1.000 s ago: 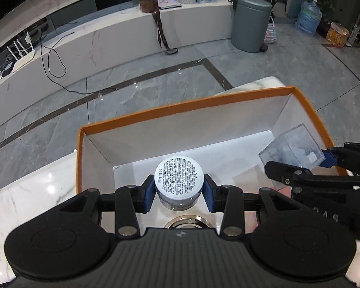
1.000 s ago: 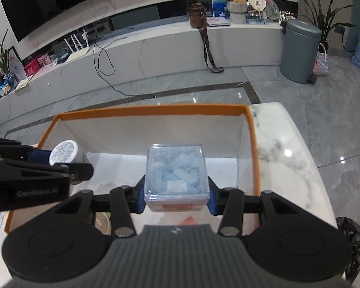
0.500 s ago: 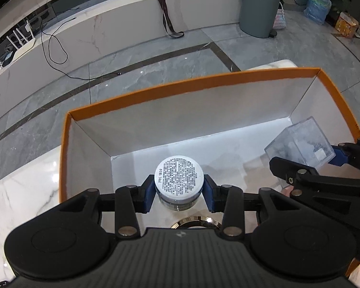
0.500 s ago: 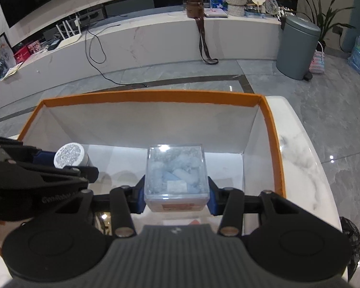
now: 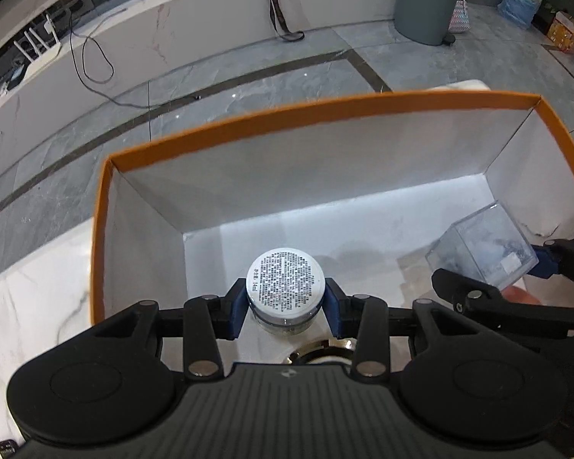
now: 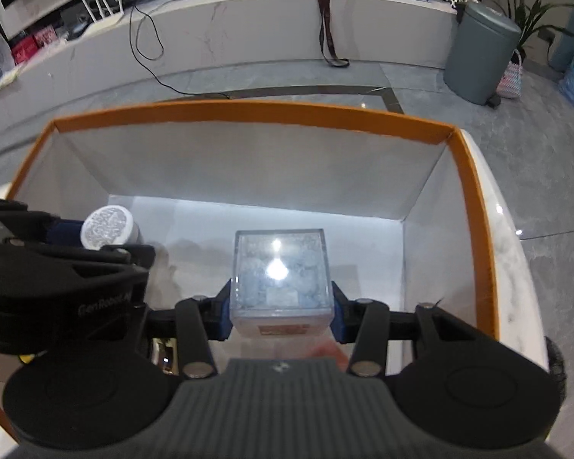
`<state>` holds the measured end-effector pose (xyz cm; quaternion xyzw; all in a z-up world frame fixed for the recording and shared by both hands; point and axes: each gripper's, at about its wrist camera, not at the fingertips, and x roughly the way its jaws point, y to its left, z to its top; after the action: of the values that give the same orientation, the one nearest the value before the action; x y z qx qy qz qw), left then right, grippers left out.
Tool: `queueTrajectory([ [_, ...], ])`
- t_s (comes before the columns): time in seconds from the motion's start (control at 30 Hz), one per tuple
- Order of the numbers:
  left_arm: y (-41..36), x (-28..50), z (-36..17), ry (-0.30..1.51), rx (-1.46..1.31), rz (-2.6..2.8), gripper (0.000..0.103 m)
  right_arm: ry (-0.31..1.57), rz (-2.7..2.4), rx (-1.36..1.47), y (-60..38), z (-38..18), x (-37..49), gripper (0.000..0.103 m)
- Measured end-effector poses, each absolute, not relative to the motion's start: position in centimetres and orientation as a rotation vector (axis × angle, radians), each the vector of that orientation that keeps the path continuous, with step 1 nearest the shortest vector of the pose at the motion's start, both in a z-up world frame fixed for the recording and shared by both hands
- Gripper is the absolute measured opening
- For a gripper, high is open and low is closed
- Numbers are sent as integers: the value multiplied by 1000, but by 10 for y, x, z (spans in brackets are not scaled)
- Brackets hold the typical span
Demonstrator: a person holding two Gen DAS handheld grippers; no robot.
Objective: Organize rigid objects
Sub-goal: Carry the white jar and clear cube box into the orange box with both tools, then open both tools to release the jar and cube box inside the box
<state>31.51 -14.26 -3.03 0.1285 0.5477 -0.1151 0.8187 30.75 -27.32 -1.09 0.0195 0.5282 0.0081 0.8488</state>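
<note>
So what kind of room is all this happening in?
Probably a home living room: a long white marble ledge along the wall, a grey pedal bin on the polished grey tile floor, and leafy houseplants.

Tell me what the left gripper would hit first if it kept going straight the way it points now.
Probably the white floor of the orange-rimmed box. The left gripper, its jaws shut on the small round jar, points steeply down into it, and nothing shows in between, though depth is unclear.
</note>
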Motion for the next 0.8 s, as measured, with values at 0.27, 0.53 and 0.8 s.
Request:
queueTrajectory([
  [0.27,-141,314,-38,1199,289,-230,46,1196,20,90,-275,-20,310,46],
  [0.53,-136,320,-46,1236,276,-223,46,1240,22,108,-276,-30,312,46],
  [0.8,-131,320,-51,1278,249,-217,47,1242,23,108,-278,-31,314,46],
])
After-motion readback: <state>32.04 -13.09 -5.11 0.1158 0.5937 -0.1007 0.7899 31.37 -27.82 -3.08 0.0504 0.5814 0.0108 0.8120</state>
